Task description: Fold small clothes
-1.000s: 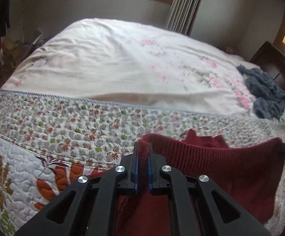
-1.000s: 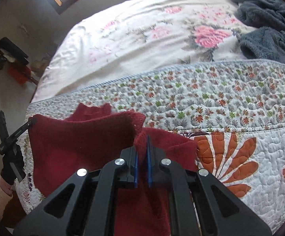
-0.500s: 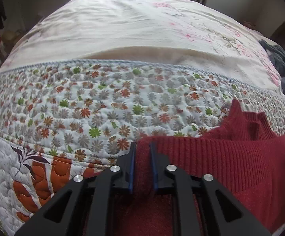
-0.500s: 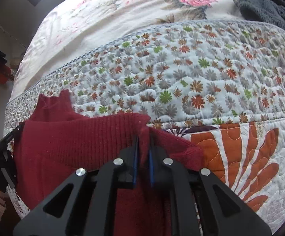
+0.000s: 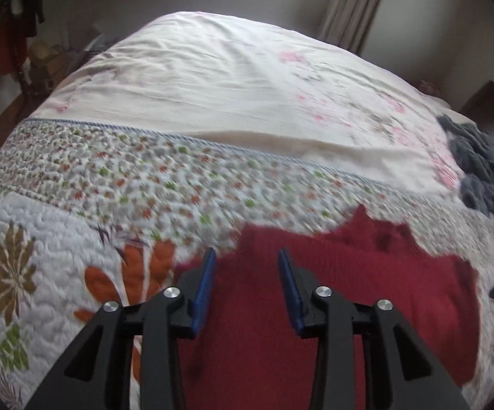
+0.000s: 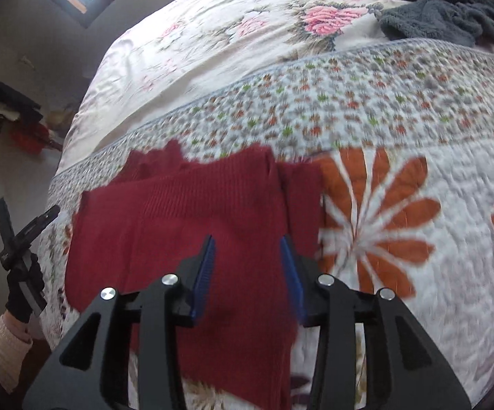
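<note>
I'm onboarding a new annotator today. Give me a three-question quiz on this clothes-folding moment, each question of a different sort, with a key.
1. True or false: the left gripper is clamped on the red knit sweater.
2. Multiple choice: the grey fleece garment lies A) on the red sweater, B) on the far side of the bed, apart from the sweater, C) between the right gripper's fingers.
3. Fill in: the sweater rests on a floral ____.

Key: 1 false, both grippers are open above the sweater; 2 B; 3 quilt.
</note>
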